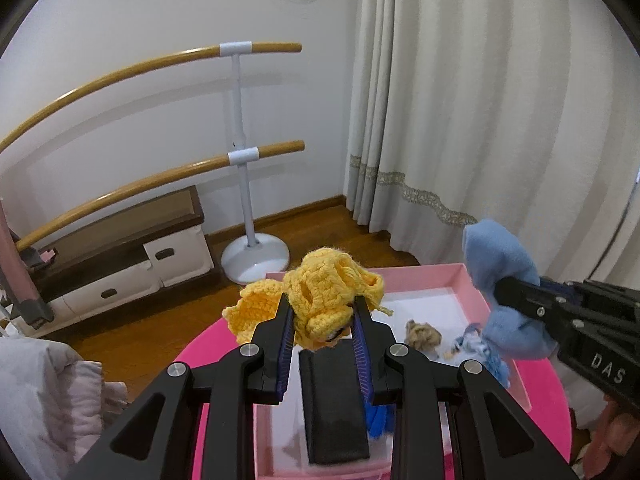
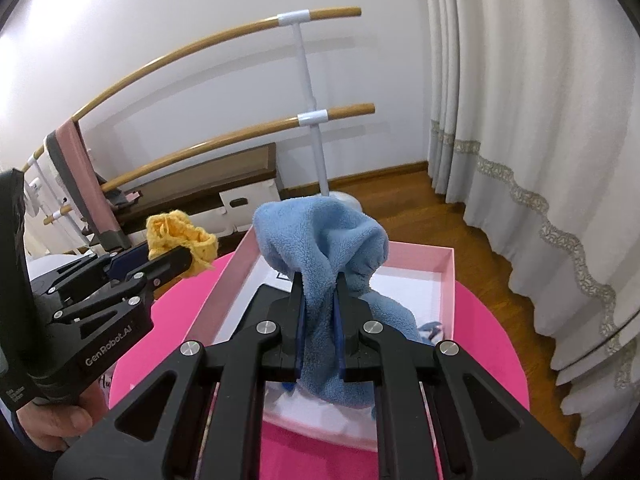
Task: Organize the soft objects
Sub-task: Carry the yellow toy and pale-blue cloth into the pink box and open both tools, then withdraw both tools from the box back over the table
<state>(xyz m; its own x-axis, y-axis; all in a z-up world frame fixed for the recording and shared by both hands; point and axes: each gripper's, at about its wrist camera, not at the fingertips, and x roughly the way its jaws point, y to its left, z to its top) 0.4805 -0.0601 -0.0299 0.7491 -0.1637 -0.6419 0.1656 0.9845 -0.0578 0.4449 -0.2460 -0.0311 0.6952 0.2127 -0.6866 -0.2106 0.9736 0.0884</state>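
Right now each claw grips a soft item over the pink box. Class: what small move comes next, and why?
Probably lower the right claw and release the blue fleece cloth into the pink box: it already hangs over the box's open interior, while the left claw holds the yellow crochet piece near the edge.

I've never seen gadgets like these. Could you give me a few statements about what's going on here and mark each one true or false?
1. The left tool grips a yellow knitted piece. True.
2. The right tool is open and holds nothing. False: it is shut on a blue fleece cloth.
3. A pink box sits on a bright pink table. True.
4. The pink box has nothing in it. False: a small curly brown item and other small things lie inside.
5. Both soft pieces are held above the box and table. True.
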